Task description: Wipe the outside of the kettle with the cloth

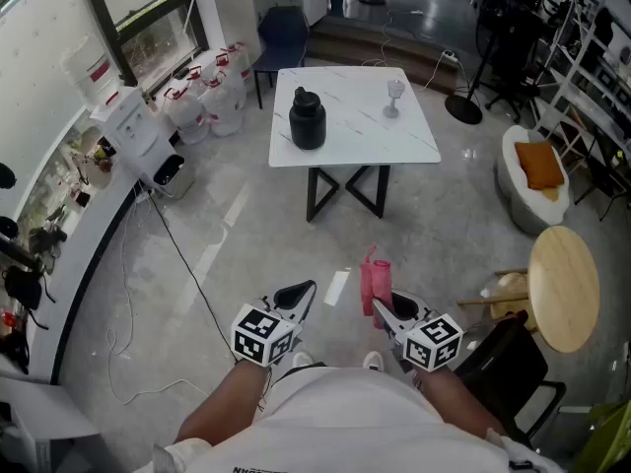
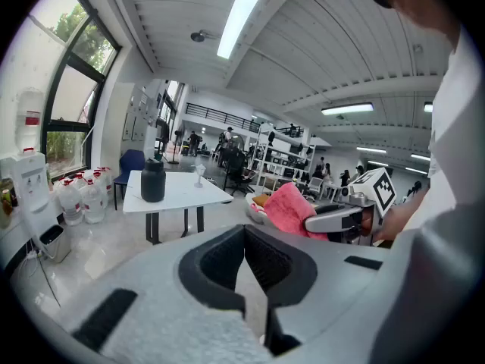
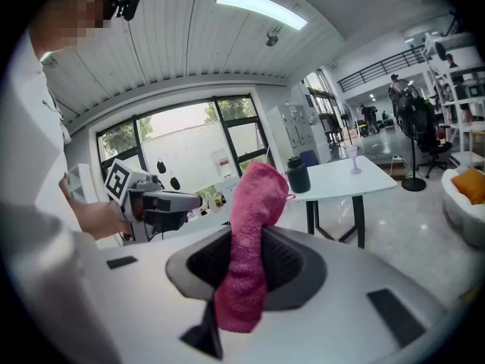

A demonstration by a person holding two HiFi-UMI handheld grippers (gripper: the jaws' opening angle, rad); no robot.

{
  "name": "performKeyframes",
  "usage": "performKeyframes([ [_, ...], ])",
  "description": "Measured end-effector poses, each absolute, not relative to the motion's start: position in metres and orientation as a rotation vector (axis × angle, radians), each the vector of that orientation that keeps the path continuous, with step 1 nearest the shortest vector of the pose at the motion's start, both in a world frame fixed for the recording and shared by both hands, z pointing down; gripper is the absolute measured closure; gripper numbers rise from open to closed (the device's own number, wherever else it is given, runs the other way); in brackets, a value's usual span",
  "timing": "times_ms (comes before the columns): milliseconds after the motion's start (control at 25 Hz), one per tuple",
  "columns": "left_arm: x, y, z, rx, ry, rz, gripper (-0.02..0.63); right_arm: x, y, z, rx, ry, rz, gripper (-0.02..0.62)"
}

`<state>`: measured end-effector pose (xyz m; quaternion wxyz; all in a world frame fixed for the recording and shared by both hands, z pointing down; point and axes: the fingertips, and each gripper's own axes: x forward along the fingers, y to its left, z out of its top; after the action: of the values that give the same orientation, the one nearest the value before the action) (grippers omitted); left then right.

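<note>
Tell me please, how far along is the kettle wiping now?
Done: the pink cloth is picked up, clamped in the right gripper. In hand: getting to the kettle, which stands on the white table far ahead, away from both grippers. The left gripper is shut and empty. Left: all the wiping.

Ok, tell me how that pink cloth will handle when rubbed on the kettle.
Probably floppy: the cloth sits bunched and sagging in the right gripper, holding no flat shape. Its fluffy pile suggests it is light and will drag rather than slide on the kettle.
</note>
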<state>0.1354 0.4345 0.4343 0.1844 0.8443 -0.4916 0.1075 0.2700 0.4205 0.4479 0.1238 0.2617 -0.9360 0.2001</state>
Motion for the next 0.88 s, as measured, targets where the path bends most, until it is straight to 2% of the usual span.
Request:
performKeyframes([
  [480, 0.131, 0.434, 0.434, 2.387, -1.376, 0.304, 0.598, 0.261, 0.419, 0.447, 0.755, -2.732, 0.583, 0.489],
  [880, 0.101, 0.440, 0.435, 2.390, -1.367, 0.298, 0.598, 0.227, 0.432, 0.448, 0.712, -2.722, 0.623, 0.482],
])
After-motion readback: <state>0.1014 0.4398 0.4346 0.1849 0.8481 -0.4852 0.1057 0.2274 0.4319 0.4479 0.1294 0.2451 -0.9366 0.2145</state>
